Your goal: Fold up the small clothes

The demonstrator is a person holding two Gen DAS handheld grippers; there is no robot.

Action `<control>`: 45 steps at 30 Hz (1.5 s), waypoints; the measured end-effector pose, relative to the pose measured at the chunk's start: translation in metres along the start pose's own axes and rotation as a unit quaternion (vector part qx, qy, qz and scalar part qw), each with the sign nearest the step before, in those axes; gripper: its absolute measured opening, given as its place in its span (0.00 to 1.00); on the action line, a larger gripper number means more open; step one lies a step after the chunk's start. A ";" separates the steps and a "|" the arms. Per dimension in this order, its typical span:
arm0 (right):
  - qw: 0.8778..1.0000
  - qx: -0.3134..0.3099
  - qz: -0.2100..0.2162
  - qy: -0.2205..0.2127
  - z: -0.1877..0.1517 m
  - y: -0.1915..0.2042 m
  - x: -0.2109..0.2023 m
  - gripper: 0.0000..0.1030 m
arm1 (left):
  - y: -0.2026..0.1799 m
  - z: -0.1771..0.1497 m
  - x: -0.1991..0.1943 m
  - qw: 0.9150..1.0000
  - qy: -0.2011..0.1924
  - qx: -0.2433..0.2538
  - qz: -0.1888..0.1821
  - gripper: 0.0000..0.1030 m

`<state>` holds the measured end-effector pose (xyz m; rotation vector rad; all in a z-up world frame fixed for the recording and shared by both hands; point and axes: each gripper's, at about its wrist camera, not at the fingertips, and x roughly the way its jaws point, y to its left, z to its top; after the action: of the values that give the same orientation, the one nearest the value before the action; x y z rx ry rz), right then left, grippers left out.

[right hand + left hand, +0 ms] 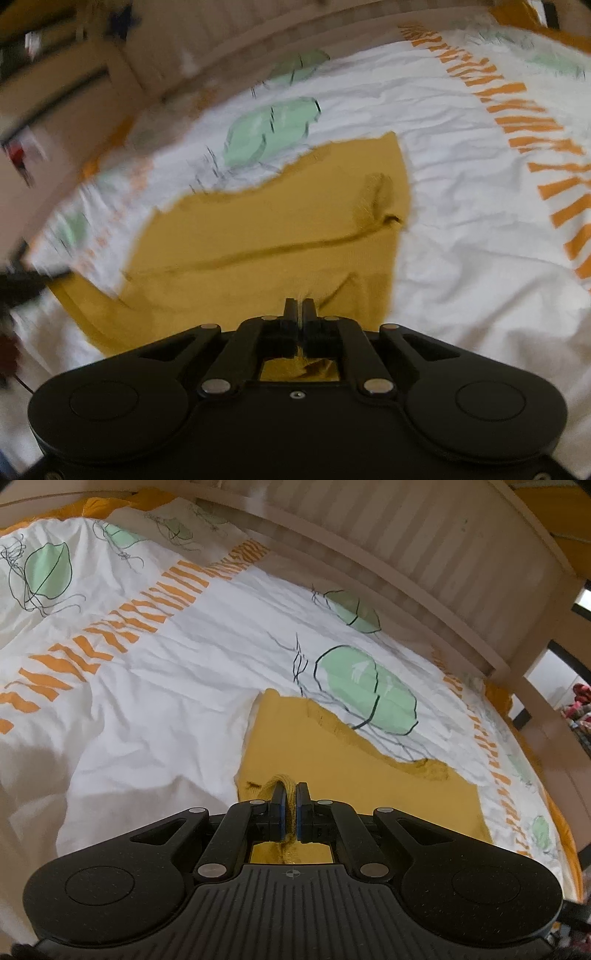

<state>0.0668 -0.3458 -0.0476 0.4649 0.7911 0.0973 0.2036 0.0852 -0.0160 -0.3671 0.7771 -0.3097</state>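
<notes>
One mustard-yellow garment (332, 753) lies flat on the bed's white cover (155, 686) in my left wrist view, and my left tool (291, 794) is pinching a bunched ribbed edge of it between its pads. I count two green leaf prints just beyond it. My right wrist view is blurred; there the right tool (300, 306) sits pressed together at the garment's (266, 236) near edge, apparently nipping cloth.
</notes>
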 end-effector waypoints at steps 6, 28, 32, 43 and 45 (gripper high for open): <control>0.992 0.095 0.057 -0.059 0.036 -0.019 -0.012 0.08 | -0.008 0.021 -0.002 1.000 -0.021 0.004 -0.015 0.04; 0.985 0.163 -0.020 -0.055 0.114 -0.076 0.099 0.08 | 0.009 0.068 0.130 0.999 0.014 -0.037 0.023 0.06; 0.986 0.153 -0.043 -0.059 0.113 -0.080 0.105 0.17 | 0.017 0.073 0.137 0.998 0.001 -0.049 0.041 0.07; 0.990 -0.005 -0.103 -0.095 0.099 -0.025 0.068 0.58 | -0.039 0.040 0.090 0.985 -0.037 0.151 0.081 0.33; 0.991 -0.040 -0.096 -0.084 0.088 -0.007 0.069 0.62 | -0.052 0.020 0.087 0.981 -0.018 0.181 0.065 0.33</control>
<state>0.1767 -0.3662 -0.0429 0.3150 0.6598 -0.0877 0.2699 0.0084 -0.0345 0.0200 0.6889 -0.3140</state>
